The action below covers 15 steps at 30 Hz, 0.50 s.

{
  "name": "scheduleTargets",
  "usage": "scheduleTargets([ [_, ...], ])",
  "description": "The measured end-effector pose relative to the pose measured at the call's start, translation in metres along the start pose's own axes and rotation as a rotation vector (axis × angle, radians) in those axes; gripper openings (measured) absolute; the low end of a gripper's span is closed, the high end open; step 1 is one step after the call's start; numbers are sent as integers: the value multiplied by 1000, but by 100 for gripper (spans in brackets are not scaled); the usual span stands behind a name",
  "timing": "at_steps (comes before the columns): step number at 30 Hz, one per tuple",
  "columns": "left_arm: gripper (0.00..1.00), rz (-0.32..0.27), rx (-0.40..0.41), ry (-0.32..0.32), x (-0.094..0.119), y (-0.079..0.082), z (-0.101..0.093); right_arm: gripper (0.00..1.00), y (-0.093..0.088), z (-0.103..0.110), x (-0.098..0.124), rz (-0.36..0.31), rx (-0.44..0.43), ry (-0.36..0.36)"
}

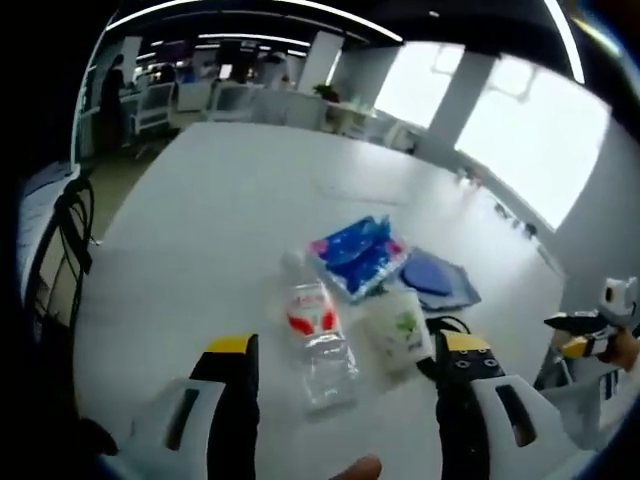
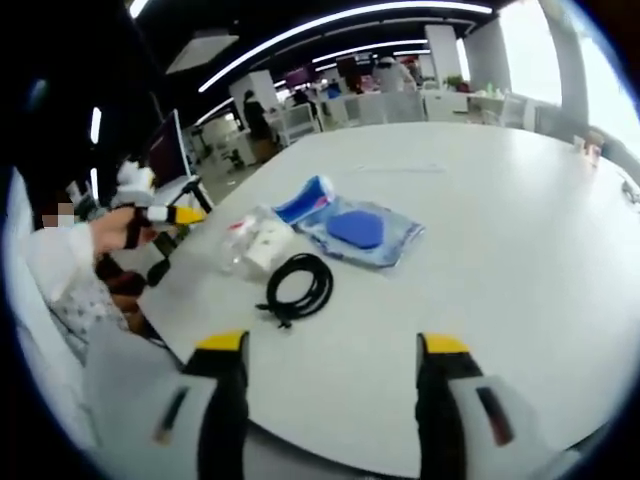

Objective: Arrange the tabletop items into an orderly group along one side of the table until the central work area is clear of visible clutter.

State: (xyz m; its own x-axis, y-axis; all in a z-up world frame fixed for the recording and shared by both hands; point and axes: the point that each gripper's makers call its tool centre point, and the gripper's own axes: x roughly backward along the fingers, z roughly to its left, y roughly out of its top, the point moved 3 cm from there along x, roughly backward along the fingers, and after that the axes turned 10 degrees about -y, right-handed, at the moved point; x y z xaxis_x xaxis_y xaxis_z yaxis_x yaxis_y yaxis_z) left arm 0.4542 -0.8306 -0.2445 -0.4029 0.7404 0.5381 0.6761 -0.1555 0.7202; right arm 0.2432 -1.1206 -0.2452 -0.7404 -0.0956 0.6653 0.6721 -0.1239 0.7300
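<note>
On the white table (image 1: 220, 200) a cluster lies close together: a clear bottle with a red label (image 1: 318, 340), a blue patterned pack (image 1: 358, 255), a white pouch with a green mark (image 1: 398, 330) and a blue cloth (image 1: 435, 278). My left gripper (image 1: 348, 345) is open, its jaws either side of the bottle and pouch, just short of them. A black cable (image 1: 445, 325) peeks out behind its right jaw. The right gripper view has the coiled cable (image 2: 298, 285), blue cloth (image 2: 358, 230), pack (image 2: 305, 200), pouch (image 2: 268, 243) and bottle (image 2: 240, 235). My right gripper (image 2: 332, 345) is open, hovering short of the cable.
The right gripper (image 1: 590, 335) enters the left gripper view at the table's right edge. A hand holds the left gripper (image 2: 165, 215) at the table's left edge. A black chair (image 1: 65, 240) stands beside the table. Bare tabletop (image 2: 500, 250) stretches beyond the cluster. Office desks fill the background.
</note>
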Motion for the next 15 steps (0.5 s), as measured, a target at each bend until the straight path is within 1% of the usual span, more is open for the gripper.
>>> scheduleTargets([
  [5,68,10,-3,-4,-6,1,3,66,-2,-1,1,3,-6,-8],
  [15,67,7,8,-20,-24,13,9,66,-8,0,1,20,-14,-11],
])
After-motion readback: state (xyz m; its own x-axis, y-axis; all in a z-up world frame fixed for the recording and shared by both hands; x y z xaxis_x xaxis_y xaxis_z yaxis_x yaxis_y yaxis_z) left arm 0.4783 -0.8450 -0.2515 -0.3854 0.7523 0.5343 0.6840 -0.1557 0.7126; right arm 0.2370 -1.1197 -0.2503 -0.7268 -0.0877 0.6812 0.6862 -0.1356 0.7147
